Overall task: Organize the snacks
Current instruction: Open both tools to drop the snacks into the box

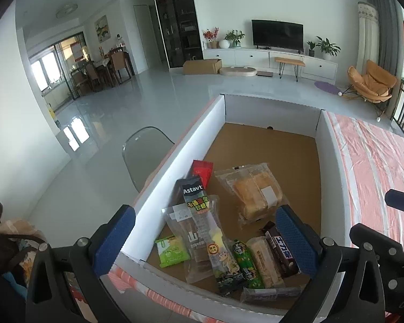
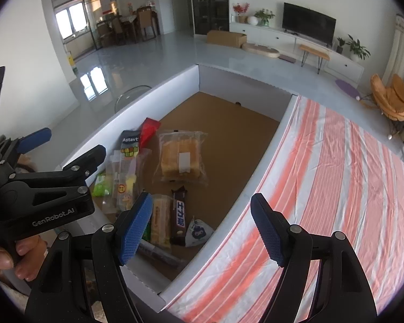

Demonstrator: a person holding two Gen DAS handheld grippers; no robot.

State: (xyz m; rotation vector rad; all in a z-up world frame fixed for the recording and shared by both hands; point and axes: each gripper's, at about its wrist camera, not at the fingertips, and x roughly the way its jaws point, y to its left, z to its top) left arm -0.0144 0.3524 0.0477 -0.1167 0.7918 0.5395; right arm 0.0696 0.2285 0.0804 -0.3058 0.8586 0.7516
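A white-walled cardboard box (image 1: 180, 156) (image 2: 148, 94) with a brown floor holds several snacks. Among them are a bagged bread loaf (image 1: 256, 193) (image 2: 181, 158), a brown chocolate bar (image 1: 281, 250) (image 2: 179, 218), a green packet (image 1: 171, 250) (image 2: 101, 185), a black Astavt packet (image 1: 194, 196) and a red packet (image 1: 202, 172) (image 2: 148, 130). My left gripper (image 1: 206, 242) (image 2: 75, 141) hovers open over the box's near left corner, holding nothing. My right gripper (image 2: 202, 228) stands open above the box's right wall, with a small white-and-blue packet (image 2: 199, 231) lying below it, not gripped.
A red-and-white striped tablecloth (image 1: 377, 161) (image 2: 336, 188) covers the table to the right of the box. A clear chair (image 1: 145, 145) stands left of the table. A bag (image 1: 8, 242) sits at the lower left. A hand (image 2: 13, 258) holds the left gripper.
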